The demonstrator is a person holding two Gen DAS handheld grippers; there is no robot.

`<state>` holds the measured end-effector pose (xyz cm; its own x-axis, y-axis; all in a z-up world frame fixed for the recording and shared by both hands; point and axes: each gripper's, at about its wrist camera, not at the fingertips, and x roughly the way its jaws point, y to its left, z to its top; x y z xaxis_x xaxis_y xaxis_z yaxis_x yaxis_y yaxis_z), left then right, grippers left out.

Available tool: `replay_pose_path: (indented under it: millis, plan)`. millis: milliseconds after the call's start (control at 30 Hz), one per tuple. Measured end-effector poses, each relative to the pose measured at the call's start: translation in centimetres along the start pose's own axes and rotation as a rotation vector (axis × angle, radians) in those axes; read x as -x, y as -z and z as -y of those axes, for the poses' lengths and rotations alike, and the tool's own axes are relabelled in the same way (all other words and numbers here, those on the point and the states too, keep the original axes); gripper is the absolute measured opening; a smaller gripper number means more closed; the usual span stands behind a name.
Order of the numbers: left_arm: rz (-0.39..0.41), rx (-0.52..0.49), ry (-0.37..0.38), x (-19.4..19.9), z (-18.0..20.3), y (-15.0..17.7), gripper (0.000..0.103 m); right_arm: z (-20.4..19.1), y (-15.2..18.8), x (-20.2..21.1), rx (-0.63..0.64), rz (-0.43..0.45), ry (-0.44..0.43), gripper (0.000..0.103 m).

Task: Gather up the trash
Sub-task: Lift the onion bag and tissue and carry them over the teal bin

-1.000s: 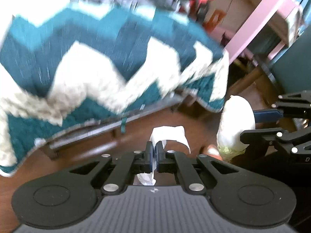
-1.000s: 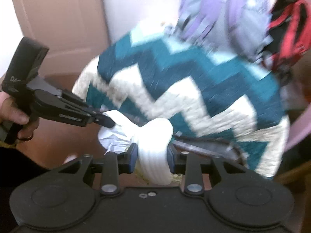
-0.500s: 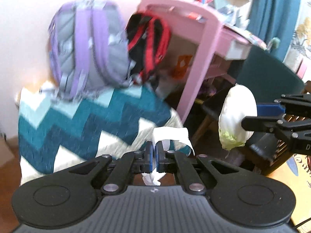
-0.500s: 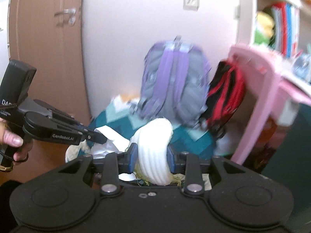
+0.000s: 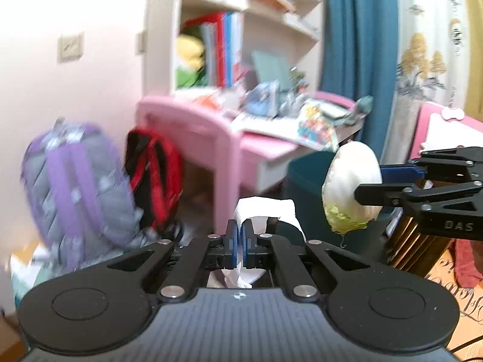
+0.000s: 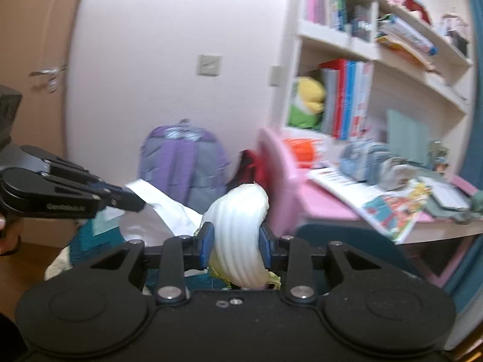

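My left gripper (image 5: 240,242) is shut on a crumpled white paper tissue (image 5: 265,211) that sticks out above and below its blue pads. My right gripper (image 6: 236,242) is shut on a white ribbed cabbage piece (image 6: 240,229) with yellow-green frayed leaf at its bottom. In the left wrist view the right gripper (image 5: 374,184) comes in from the right holding the cabbage piece (image 5: 350,193) in the air. In the right wrist view the left gripper (image 6: 132,202) comes in from the left with the tissue (image 6: 163,202).
A pink desk (image 5: 211,141) with papers and pouches stands ahead, with a bookshelf (image 6: 362,69) above it. A purple backpack (image 5: 75,187) and a red-black bag (image 5: 154,175) lean by the wall. A dark teal chair (image 5: 305,178) sits at the desk. A door (image 6: 33,75) is at left.
Both grippers have lifted and tilted upward, keeping their loads. The view has swung from the zigzag blanket and floor up to the desk, backpacks and bookshelf.
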<state>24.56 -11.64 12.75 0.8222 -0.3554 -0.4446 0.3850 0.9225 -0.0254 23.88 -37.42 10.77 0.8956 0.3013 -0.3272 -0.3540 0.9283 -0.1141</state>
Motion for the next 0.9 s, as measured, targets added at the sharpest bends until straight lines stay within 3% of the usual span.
replay_pose_path:
  millis: [267, 467, 667, 900]
  plan:
    - [0.101, -0.062, 0.054, -2.4, 5.6, -7.5, 0.002, 7.7, -0.5, 1.3, -0.046, -0.010, 0.141, 0.030]
    - [0.116, -0.104, 0.091, -6.7, 10.0, -11.4, 0.002, 11.5, -0.1, -0.3, -0.054, -0.080, 0.199, 0.030]
    - [0.047, -0.127, 0.135, -12.8, 13.7, -11.8, 0.003, 13.4, 1.7, -3.7, -0.051, -0.195, 0.203, 0.030]
    - [-0.089, -0.189, 0.116, -18.7, 15.1, -9.0, 0.003, 14.2, 4.0, -7.8, -0.019, -0.340, 0.187, 0.030]
